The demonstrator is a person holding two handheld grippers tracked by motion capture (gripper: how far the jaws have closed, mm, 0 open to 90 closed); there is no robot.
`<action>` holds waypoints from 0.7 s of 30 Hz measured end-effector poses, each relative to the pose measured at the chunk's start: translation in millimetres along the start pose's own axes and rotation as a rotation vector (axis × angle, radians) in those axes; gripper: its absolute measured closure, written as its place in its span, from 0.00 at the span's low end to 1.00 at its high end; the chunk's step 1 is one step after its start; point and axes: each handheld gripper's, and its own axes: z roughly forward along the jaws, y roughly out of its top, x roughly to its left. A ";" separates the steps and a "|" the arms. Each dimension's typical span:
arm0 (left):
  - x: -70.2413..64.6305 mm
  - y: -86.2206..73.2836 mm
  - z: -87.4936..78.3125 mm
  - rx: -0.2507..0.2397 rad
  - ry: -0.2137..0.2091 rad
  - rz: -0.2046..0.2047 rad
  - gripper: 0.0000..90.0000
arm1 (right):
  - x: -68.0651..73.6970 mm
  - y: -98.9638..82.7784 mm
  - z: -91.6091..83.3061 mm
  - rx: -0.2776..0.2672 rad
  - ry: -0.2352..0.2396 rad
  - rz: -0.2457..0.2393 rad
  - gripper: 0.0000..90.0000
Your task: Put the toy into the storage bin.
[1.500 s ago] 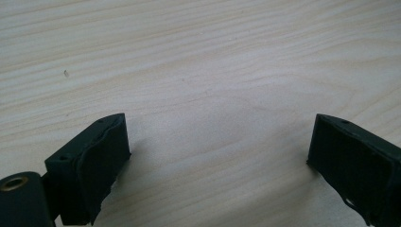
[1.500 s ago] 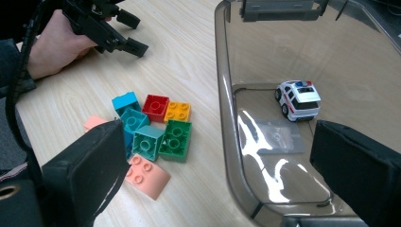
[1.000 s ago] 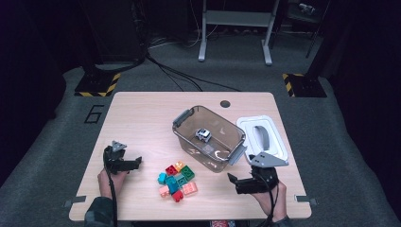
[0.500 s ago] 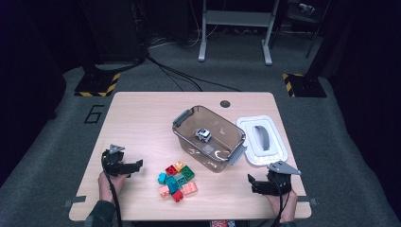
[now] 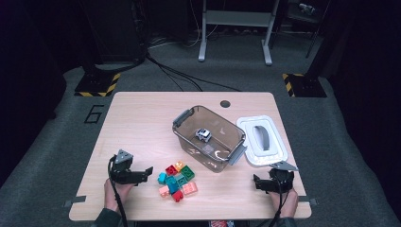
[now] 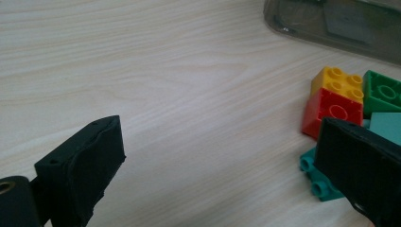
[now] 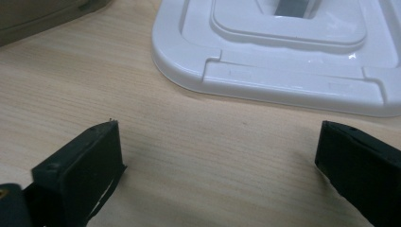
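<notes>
Lid off and parked flat toward the table's right edge, just beside the clear bin, leaving the bin open for loading; toy car already inside. Toy bricks heaped near the front edge, just beside the bin's front wall. Left gripper released, jaws wide, aimed at the bricks. Right gripper released too, empty, near the front right corner, jaws toward the lid
</notes>
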 end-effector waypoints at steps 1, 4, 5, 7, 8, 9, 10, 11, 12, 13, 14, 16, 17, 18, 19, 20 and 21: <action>0.0 0.0 0.0 0.000 0.000 0.000 0.03 | 1.9 0.4 0.2 0.014 -0.004 0.005 0.01; -7.9 -0.9 0.3 0.015 -0.027 0.018 0.02 | 0.5 1.8 2.8 0.024 -0.003 -0.001 0.00; -11.4 -1.4 0.8 0.007 -0.032 0.022 0.02 | -0.4 2.1 3.2 0.025 -0.004 -0.004 0.00; -21.9 -1.0 1.5 0.012 -0.057 0.037 0.02 | 0.3 3.1 4.3 0.026 -0.002 0.005 0.00; -26.1 -0.9 2.4 0.011 -0.065 0.040 0.03 | 0.2 3.1 4.3 0.025 -0.002 0.003 0.00; -26.1 -0.9 2.4 0.011 -0.065 0.040 0.04 | -0.1 2.9 4.0 0.026 -0.006 -0.002 0.00; -29.8 -0.4 3.1 0.017 -0.073 0.056 0.05 | 0.5 2.9 4.1 0.023 -0.005 0.002 0.00; -34.4 -0.5 4.4 0.012 -0.074 0.061 0.05 | 0.5 2.9 4.1 0.023 -0.005 0.002 0.00; -40.8 0.0 6.3 0.015 -0.084 0.084 0.09 | 0.1 3.0 4.4 0.020 -0.003 -0.006 0.00; -40.8 0.0 6.3 0.015 -0.084 0.084 0.11 | 0.1 2.9 4.4 0.020 -0.003 -0.007 0.00; -44.6 -0.2 8.6 0.025 -0.095 0.092 0.13 | 0.0 3.0 4.4 0.021 -0.003 -0.005 0.00; -46.0 -0.8 9.8 0.029 -0.096 0.096 0.16 | 0.4 2.9 4.2 0.023 -0.004 -0.001 0.00; -47.0 -1.2 10.9 0.041 -0.092 0.094 0.17 | 0.1 3.0 4.3 0.022 -0.004 -0.004 0.00; -47.3 -2.9 13.2 0.051 -0.091 0.099 0.22 | -0.2 2.9 4.4 0.021 -0.005 -0.012 0.00; -47.3 -2.9 13.2 0.051 -0.091 0.099 0.25 | -0.2 2.9 4.4 0.021 -0.005 -0.012 0.00; -46.3 -4.4 13.4 0.068 -0.084 0.096 0.28 | 0.1 2.9 4.4 0.019 -0.006 -0.011 0.00; -46.3 -4.4 13.4 0.068 -0.084 0.096 0.30 | 0.1 2.9 4.4 0.019 -0.006 -0.011 0.00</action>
